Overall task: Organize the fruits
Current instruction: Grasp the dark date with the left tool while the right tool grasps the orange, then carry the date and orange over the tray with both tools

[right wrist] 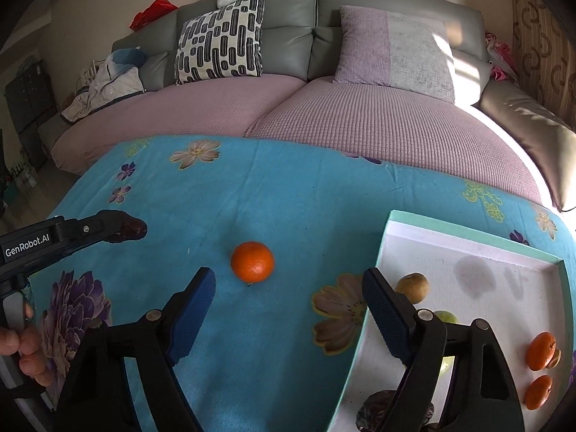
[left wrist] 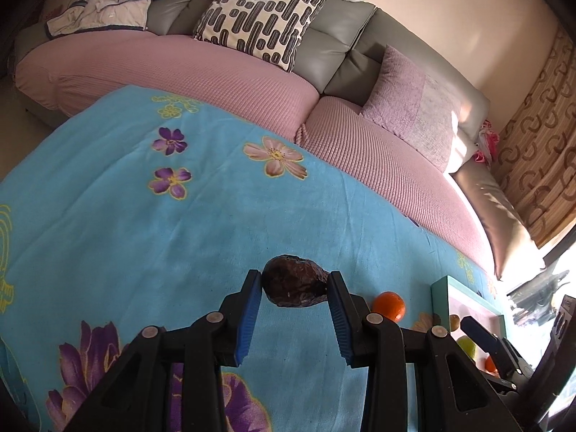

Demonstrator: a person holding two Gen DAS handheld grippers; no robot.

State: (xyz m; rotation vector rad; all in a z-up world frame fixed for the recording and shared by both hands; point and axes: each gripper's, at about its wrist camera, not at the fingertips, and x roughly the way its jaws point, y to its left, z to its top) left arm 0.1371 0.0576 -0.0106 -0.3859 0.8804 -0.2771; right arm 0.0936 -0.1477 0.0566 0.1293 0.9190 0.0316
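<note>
The left claw (left wrist: 293, 289) pinched the dark avocado (left wrist: 293, 285) crosswise, well left of the tray (right wrist: 471, 237). The right claw (right wrist: 288, 284) gaped wide and empty; the loose orange (right wrist: 252, 261) sat just ahead, nearer its left finger, between avocado and tray.

In my right wrist view, my right finger (right wrist: 387, 318) covers most of a green fruit (right wrist: 445, 316) in the tray (right wrist: 381, 252), so I cannot tell what it is. A dark wrinkled fruit (right wrist: 378, 412) at the bottom is cut off by the frame's edge and partly hidden behind my tong's arm. A small brownish thing (right wrist: 555, 358) sits behind the upper orange (right wrist: 540, 351), mostly covered. My left gripper (right wrist: 120, 228) hides half the dark fruit (right wrist: 135, 229) it flanks; whether the pads touch it, I cannot tell. In the left view, the tray (left wrist: 441, 293) runs off the right side, its contents too small to name.
</note>
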